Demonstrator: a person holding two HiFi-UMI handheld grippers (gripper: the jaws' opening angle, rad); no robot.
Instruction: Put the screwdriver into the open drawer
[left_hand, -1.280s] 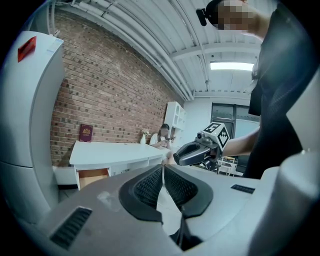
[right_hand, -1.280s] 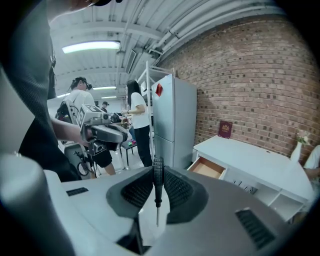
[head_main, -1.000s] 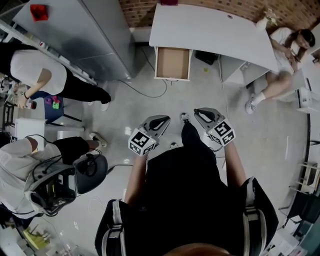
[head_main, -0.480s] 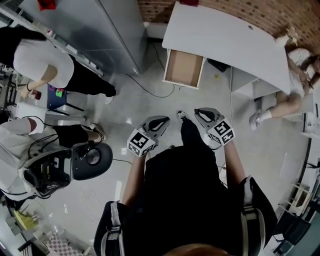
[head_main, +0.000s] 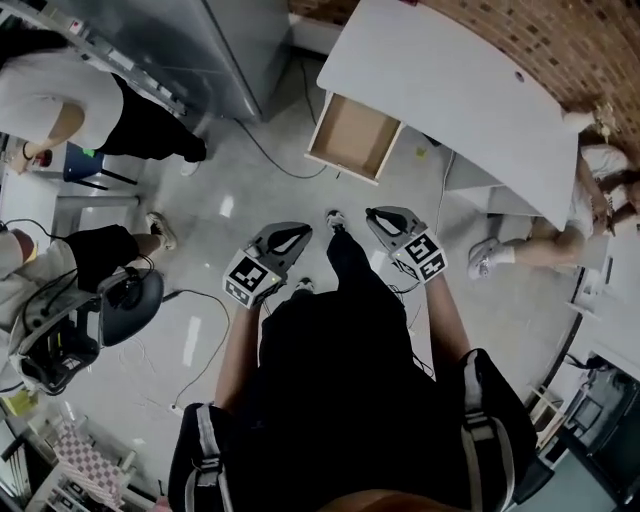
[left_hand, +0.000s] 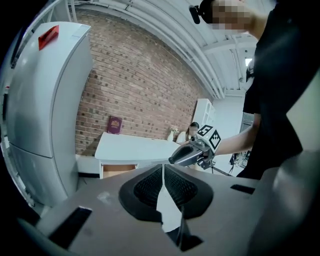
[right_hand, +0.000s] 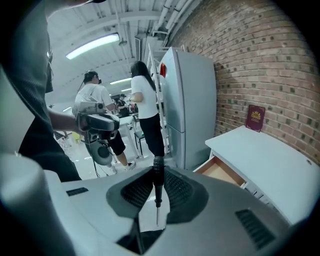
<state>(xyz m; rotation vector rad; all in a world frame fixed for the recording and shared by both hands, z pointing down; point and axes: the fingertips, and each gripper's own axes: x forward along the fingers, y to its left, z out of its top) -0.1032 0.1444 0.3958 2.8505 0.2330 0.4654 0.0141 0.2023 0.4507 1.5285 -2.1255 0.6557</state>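
The screwdriver (right_hand: 158, 175), with a black handle and a thin metal shaft, stands upright between the pads of my right gripper (right_hand: 158, 186), which is shut on it. In the head view my right gripper (head_main: 377, 217) and left gripper (head_main: 300, 232) are held side by side in front of my body, above the floor. The left gripper (left_hand: 163, 186) is shut with nothing between its pads. The open drawer (head_main: 350, 136) juts from the white desk (head_main: 450, 80) ahead, its wooden inside bare; the drawer (right_hand: 220, 170) shows low right of the jaws in the right gripper view.
A grey cabinet (head_main: 205, 35) stands left of the desk. People stand at the left (head_main: 70, 95), and one sits beyond the desk at the right (head_main: 590, 190). A black chair (head_main: 130, 300) and a floor cable (head_main: 270, 160) lie to the left. A maroon booklet (right_hand: 255, 118) leans against the brick wall.
The head view has swung: desk and drawer now sit tilted and further right. Both grippers have shifted slightly left and up, still side by side in the same pose.
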